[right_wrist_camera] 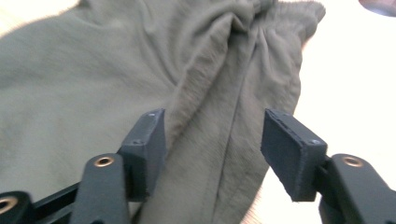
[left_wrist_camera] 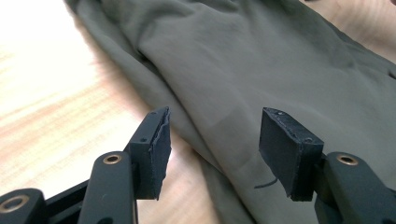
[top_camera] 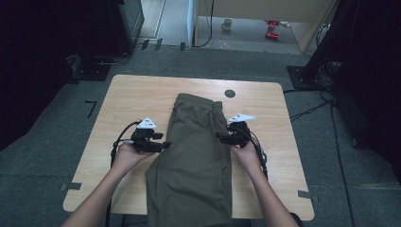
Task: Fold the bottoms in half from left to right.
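Olive-green shorts (top_camera: 196, 151) lie folded lengthwise down the middle of the wooden table (top_camera: 127, 101), waistband at the far end, hem hanging over the near edge. My left gripper (top_camera: 165, 144) sits at the shorts' left edge, jaws open and pointing at the cloth. In the left gripper view the shorts (left_wrist_camera: 261, 70) lie beyond and under the gap, with nothing pinched. My right gripper (top_camera: 219, 137) is at the right edge, jaws open. In the right gripper view the shorts (right_wrist_camera: 116, 79) and their gathered waistband lie ahead of the parted pads.
A small dark round hole (top_camera: 230, 93) marks the table's far side. Tape strips sit at the near corners. Dark equipment stands left and right of the table, cables run on the grey floor, and a mug (top_camera: 227, 24) stands on the floor far back.
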Available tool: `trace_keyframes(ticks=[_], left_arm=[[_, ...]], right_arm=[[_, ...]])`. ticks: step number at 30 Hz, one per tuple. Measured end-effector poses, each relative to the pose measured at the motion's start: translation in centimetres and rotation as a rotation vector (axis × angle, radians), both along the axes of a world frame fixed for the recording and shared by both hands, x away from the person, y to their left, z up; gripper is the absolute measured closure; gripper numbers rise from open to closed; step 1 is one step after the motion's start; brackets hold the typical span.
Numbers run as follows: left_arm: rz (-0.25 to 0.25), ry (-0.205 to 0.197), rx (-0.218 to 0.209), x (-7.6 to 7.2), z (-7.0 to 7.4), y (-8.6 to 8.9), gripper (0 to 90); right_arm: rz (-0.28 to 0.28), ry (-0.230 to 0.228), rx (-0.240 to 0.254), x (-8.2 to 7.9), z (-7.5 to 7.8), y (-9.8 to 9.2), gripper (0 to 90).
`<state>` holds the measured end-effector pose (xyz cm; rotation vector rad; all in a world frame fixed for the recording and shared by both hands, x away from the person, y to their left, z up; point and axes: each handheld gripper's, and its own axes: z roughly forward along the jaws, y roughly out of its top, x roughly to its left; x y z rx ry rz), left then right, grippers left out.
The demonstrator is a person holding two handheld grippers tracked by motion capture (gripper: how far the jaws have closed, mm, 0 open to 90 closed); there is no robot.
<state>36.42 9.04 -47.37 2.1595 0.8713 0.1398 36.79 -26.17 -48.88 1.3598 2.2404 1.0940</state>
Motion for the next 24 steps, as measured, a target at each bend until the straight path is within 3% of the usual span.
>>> trace_keyframes(ticks=[2,5,7,15,24], left_arm=[[0.008,0.002,-0.004,0.3,0.0,0.0,44.1],[0.008,0.001,-0.002,1.3,0.0,-0.2,44.1],[0.002,0.009,0.001,2.3,0.0,-0.8,44.2],[-0.027,-0.007,0.027,4.4,0.5,-2.3,44.7],[0.000,-0.009,0.033,6.9,0.9,-2.7,45.2]], right_arm=[[0.000,0.006,-0.017,0.4,0.1,-0.1,38.3],[-0.009,-0.032,-0.009,0.7,0.3,-0.2,39.0],[-0.009,-0.004,-0.016,1.2,0.4,-0.2,37.4],[-0.008,-0.008,-0.024,2.8,1.0,0.4,35.9],[0.003,-0.021,-0.014,4.5,1.6,1.3,35.4]])
